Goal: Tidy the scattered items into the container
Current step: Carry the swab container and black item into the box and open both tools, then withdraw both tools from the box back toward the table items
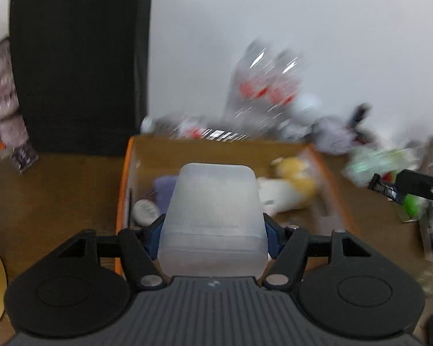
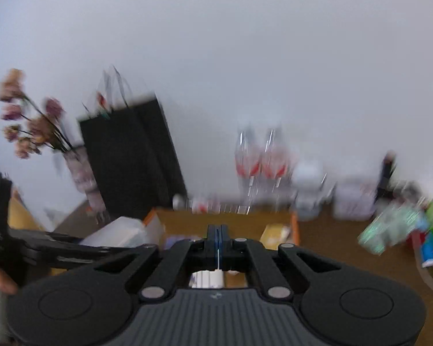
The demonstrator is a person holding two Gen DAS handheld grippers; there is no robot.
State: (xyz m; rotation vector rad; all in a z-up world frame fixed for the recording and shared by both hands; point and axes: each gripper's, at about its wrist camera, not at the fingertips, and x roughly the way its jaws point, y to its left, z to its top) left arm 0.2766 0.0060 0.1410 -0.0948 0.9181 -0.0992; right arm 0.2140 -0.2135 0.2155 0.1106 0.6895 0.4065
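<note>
My left gripper [image 1: 213, 230] is shut on a translucent white plastic box [image 1: 213, 216] and holds it over the near end of an open cardboard box with an orange rim [image 1: 123, 178]. Inside the cardboard box lie a yellow and white plush toy [image 1: 291, 184], a purple item [image 1: 164, 190] and a small white round jar [image 1: 145, 212]. My right gripper [image 2: 217, 232] is shut with nothing between its fingers, above the same cardboard box [image 2: 294, 222]. The left gripper and its plastic box [image 2: 118, 233] show at the left of the right wrist view.
A black paper bag [image 1: 78, 66] stands at the back left on the brown table [image 1: 57, 196]. Plastic bottles with red labels [image 1: 262, 86] stand behind the box. Green packets [image 1: 381, 164] and other clutter lie at the right. A vase of dried flowers [image 2: 37, 132] stands left.
</note>
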